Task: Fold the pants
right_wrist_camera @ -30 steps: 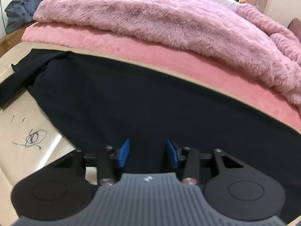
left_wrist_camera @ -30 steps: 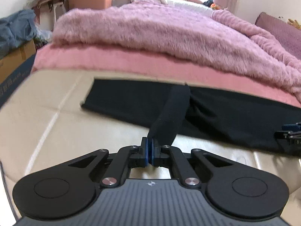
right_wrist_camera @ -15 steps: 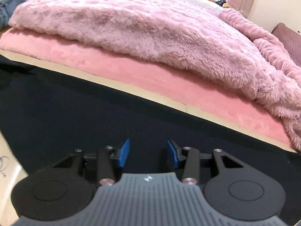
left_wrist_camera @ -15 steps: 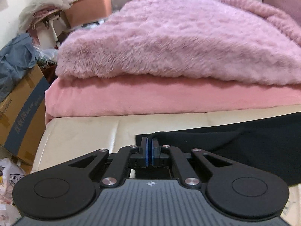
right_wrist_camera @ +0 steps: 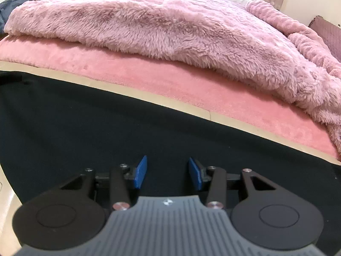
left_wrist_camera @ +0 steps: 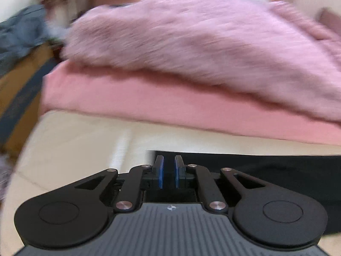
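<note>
The black pants (left_wrist_camera: 266,170) lie flat on a cream padded surface (left_wrist_camera: 74,149), and their left end has a squared corner. My left gripper (left_wrist_camera: 169,160) hangs right over that corner. Its jaws are opening, with a narrow gap between the blue pads; dark cloth shows in the gap, and the pads are not pressing on it. The left wrist view is blurred. In the right wrist view the pants (right_wrist_camera: 85,117) fill the foreground. My right gripper (right_wrist_camera: 168,162) stands open just above them, with nothing between its fingers.
A fluffy pink blanket (right_wrist_camera: 170,25) is heaped on a pink mattress cover (right_wrist_camera: 149,74) just beyond the pants' far edge. At the far left are a cardboard box (left_wrist_camera: 19,89) and a grey-blue garment (left_wrist_camera: 17,34). Bare cream surface lies left of the pants.
My left gripper, shut on a lifted strip of the pants, carried it to the pants' left end, and its jaws have now parted. My right gripper shifted over the pants and stayed open.
</note>
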`<act>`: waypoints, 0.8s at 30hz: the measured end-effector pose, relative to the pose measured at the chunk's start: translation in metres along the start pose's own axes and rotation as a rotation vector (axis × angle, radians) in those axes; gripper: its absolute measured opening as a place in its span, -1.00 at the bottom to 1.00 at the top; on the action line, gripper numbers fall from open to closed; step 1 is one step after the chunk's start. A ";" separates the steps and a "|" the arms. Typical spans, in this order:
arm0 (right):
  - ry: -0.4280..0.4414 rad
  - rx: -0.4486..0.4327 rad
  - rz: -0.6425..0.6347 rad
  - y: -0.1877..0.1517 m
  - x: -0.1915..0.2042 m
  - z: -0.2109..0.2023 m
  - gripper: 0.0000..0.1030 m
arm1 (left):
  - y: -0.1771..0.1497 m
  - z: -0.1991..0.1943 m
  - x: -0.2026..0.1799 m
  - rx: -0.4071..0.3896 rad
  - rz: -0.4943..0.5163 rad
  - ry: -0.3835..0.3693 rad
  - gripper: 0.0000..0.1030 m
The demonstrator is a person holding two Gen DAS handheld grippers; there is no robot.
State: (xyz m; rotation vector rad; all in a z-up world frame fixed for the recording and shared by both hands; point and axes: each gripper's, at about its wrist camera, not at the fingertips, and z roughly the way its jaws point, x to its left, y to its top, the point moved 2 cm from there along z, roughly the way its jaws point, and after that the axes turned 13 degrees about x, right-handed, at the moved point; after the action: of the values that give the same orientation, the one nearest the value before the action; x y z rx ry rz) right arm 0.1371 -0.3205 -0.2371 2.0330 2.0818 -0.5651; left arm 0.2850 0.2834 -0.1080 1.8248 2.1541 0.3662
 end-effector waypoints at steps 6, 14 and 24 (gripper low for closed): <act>-0.013 -0.039 -0.020 0.011 0.009 -0.013 -0.60 | -0.027 0.010 -0.054 0.048 0.125 -0.148 -0.80; -0.003 -0.009 0.023 0.014 0.008 0.004 -0.58 | -0.004 0.056 -0.030 0.052 -0.055 -0.064 -0.80; -0.010 -0.013 0.001 0.010 0.011 0.008 -0.54 | -0.005 0.020 0.008 -0.064 -0.173 -0.036 -0.80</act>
State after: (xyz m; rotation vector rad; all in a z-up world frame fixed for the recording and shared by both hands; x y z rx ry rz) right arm 0.1449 -0.3138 -0.2500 2.0201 2.0728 -0.5585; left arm 0.2868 0.2908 -0.1289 1.5852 2.2279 0.3558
